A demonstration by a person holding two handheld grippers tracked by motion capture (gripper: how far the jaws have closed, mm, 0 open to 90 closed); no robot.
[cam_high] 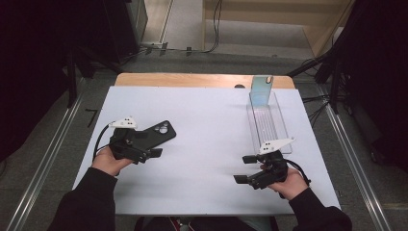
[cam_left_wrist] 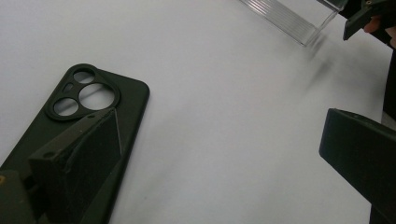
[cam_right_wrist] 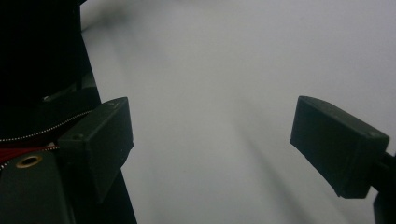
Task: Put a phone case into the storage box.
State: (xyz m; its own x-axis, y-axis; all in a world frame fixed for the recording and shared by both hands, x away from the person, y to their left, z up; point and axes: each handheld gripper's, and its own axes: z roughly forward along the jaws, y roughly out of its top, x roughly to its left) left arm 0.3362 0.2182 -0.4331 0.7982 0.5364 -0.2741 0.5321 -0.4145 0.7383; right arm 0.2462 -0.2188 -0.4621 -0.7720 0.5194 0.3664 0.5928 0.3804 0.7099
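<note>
While both grippers gape empty, the case (cam_left_wrist: 70,140) should be straddled squarely by the left gripper (cam_high: 144,144) before its jaws are closed.

Counted on the counter (cam_high: 202,115): one black phone case (cam_high: 156,134), one clear plastic tray (cam_high: 269,125), one upright iridescent card (cam_high: 261,90), and two hand-held grippers.

1. The phone case (cam_left_wrist: 70,140) looks like matt black, smooth plastic or rubber.
2. The tray (cam_high: 269,122) is clear, glossy, ribbed plastic.
3. The table (cam_high: 207,125) has a matt white top and a wood-coloured far edge.
4. The left gripper (cam_left_wrist: 219,154) has matt black jaws.
</note>
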